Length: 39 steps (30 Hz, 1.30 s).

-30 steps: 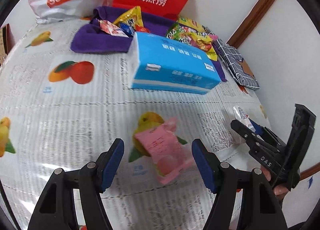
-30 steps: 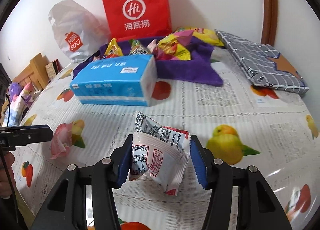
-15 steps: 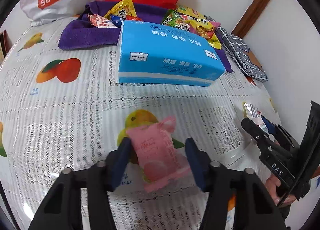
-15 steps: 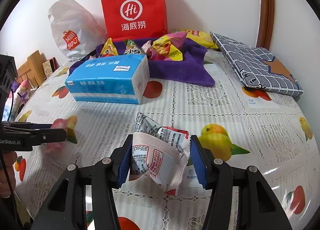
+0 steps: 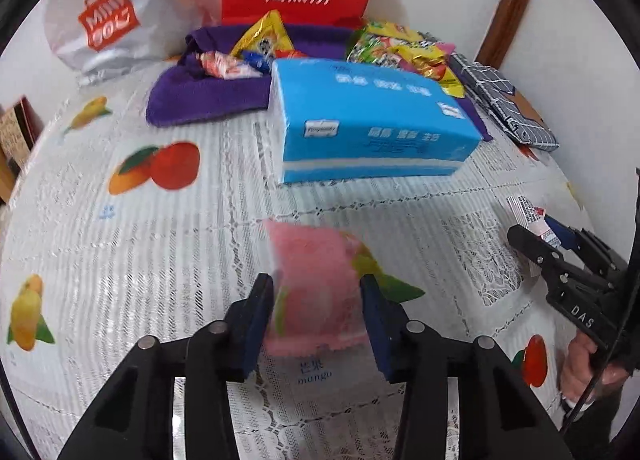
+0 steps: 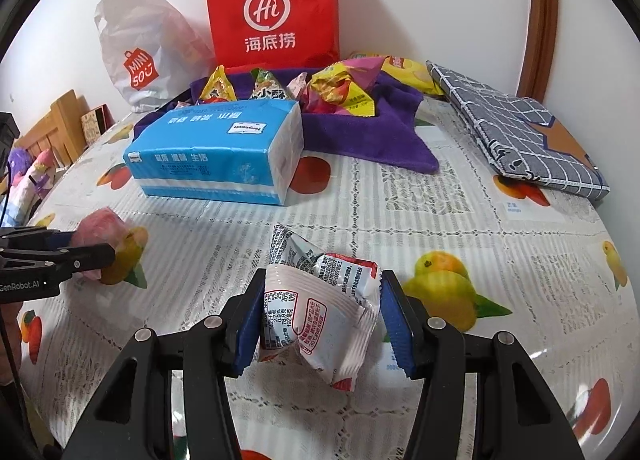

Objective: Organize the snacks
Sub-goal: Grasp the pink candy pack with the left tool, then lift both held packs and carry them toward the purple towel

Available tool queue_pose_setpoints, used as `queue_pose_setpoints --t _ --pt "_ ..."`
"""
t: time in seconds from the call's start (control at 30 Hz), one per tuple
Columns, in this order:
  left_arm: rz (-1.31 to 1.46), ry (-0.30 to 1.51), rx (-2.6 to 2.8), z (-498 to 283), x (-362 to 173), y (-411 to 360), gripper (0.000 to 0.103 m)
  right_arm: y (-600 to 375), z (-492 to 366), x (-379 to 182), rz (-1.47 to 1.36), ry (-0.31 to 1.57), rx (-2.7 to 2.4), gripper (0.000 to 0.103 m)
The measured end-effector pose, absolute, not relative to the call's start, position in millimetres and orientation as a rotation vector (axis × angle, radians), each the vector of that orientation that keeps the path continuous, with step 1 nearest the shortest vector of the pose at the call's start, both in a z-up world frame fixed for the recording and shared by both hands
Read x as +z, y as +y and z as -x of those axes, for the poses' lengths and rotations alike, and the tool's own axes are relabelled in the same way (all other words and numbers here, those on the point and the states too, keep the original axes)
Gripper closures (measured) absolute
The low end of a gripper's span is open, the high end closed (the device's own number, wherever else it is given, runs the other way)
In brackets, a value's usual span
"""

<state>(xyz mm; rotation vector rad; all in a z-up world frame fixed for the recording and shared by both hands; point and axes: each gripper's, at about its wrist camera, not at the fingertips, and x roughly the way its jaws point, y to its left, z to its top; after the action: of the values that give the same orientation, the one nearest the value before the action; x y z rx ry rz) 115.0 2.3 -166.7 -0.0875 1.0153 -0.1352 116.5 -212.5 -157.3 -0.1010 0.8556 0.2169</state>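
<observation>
Fruit-print tablecloth (image 6: pixel 400 196) underneath. Pink snack packet (image 5: pixel 316 292) sits between my left gripper (image 5: pixel 318 310) pads, jaws closing on it. Right gripper (image 6: pixel 320 324) clamps white snack packet (image 6: pixel 320 312). Pick-up step. Next, I judge: carry both to purple cloth (image 6: pixel 360 132) pile at 12 o'clock, past blue tissue pack (image 6: pixel 216 152).

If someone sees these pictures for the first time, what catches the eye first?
The red paper bag at the back wall, with a purple cloth full of snacks before it. Nearer, a blue tissue pack on the fruit-print tablecloth.
</observation>
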Motion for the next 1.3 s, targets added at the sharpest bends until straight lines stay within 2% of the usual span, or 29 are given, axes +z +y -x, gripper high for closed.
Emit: queue_pose_setpoints --t 0.53,0.63,0.87,1.3 --pt "0.026 0.972 -0.126 -135.3 -169.0 -3.9 0.058 -204.3 -122.1 -163.4 0.131 0.882 0.212 0.049" --pt "-0.031 0.94 -0.099 -134.5 -170.8 -9.1 0.067 -204.5 -123.6 -164.9 0.131 0.89 0.21 0.049" --pt "-0.052 0.878 -0.092 -126.2 -173.5 -8.3 0.068 -201.7 -132.2 -167.7 0.136 0.904 0.201 0.048" --pt "-0.05 0.875 -0.083 -126.8 -174.3 -8.1 0.067 -190.1 -151.9 -172.8 0.127 0.929 0.219 0.049"
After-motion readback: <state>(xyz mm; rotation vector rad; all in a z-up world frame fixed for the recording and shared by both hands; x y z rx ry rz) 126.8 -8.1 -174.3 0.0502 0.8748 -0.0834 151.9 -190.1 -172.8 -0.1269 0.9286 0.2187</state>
